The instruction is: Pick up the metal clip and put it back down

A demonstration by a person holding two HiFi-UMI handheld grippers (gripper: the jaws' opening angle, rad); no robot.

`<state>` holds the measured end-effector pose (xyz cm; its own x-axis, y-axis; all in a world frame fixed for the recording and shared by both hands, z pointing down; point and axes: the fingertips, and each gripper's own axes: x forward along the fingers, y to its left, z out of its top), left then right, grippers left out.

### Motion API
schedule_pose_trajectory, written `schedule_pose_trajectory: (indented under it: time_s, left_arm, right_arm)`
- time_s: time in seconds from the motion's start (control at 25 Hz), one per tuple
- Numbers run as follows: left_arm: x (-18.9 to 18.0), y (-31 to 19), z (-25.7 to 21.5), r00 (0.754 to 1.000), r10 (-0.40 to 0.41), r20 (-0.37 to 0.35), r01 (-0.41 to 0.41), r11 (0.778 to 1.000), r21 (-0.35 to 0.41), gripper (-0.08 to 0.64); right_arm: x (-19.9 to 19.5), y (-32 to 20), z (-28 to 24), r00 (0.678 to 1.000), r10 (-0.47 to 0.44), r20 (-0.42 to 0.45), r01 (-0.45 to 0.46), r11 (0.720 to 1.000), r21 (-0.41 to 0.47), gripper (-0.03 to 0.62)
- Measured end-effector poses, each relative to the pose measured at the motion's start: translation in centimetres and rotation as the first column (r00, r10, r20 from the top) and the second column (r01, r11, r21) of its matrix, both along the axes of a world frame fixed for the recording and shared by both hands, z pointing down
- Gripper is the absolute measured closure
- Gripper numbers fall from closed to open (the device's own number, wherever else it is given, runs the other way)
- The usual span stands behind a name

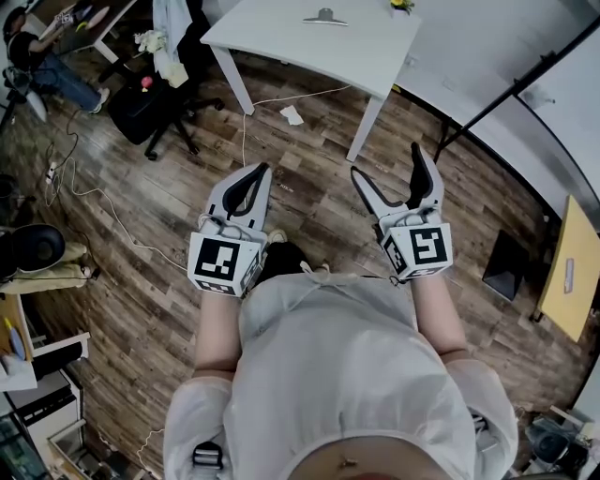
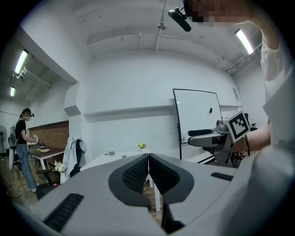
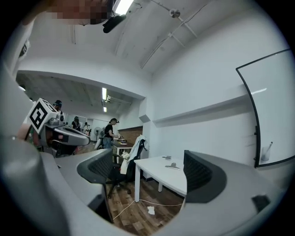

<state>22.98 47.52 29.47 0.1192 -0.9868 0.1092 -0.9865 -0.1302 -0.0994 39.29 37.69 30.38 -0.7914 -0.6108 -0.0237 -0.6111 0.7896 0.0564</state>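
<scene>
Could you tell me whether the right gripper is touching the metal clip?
Apart. The head view shows the right gripper open over the floor, with the clip lying on the table well ahead.

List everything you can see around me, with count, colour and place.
metal clip: one, silver, on the table's far side.
table: one, white, straight ahead.
yellow thing: one, too small to name, table's far right corner.
office chair: one, black, left of the table.
garment: one, white, draped over the office chair.
paper scrap: one, white, on the wooden floor by the table.
cable: one, white, along the floor.
whiteboard: one, white, black frame, right of the table.
left gripper: one, grey, jaws together, empty.
right gripper: one, grey, jaws wide apart, empty.
</scene>
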Motion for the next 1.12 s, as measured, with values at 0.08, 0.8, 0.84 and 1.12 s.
schedule_pose_trajectory:
  time_s: [0.08, 0.8, 0.84, 1.12]
  left_arm:
    - [-0.7, -0.8, -0.2, 1.0, 0.0, 0.008, 0.0, 1.0, 0.002, 0.54]
    - [-20.9, -16.5, 0.7, 0.994, 0.098, -0.038, -0.098, 0.995, 0.002, 0.54]
    - [-22.4, -17.8, 0.5, 0.993, 0.109, -0.043, -0.109, 0.994, 0.006, 0.54]
    - [-30.7, -26.4, 0.0, 0.978, 0.201, -0.047, -0.201, 0.98, 0.013, 0.54]
  right_arm:
    - [-0.5, -1.1, -0.3, 1.0, 0.014, 0.002, -0.014, 1.0, 0.006, 0.117]
    - [-20.0, -15.0, 0.8, 0.996, 0.082, -0.045, -0.085, 0.995, -0.055, 0.118]
    - [-21.3, -16.2, 0.7, 0.994, 0.097, -0.047, -0.1, 0.993, -0.055, 0.118]
    - [-28.2, -23.3, 0.8, 0.975, 0.212, -0.066, -0.217, 0.972, -0.084, 0.12]
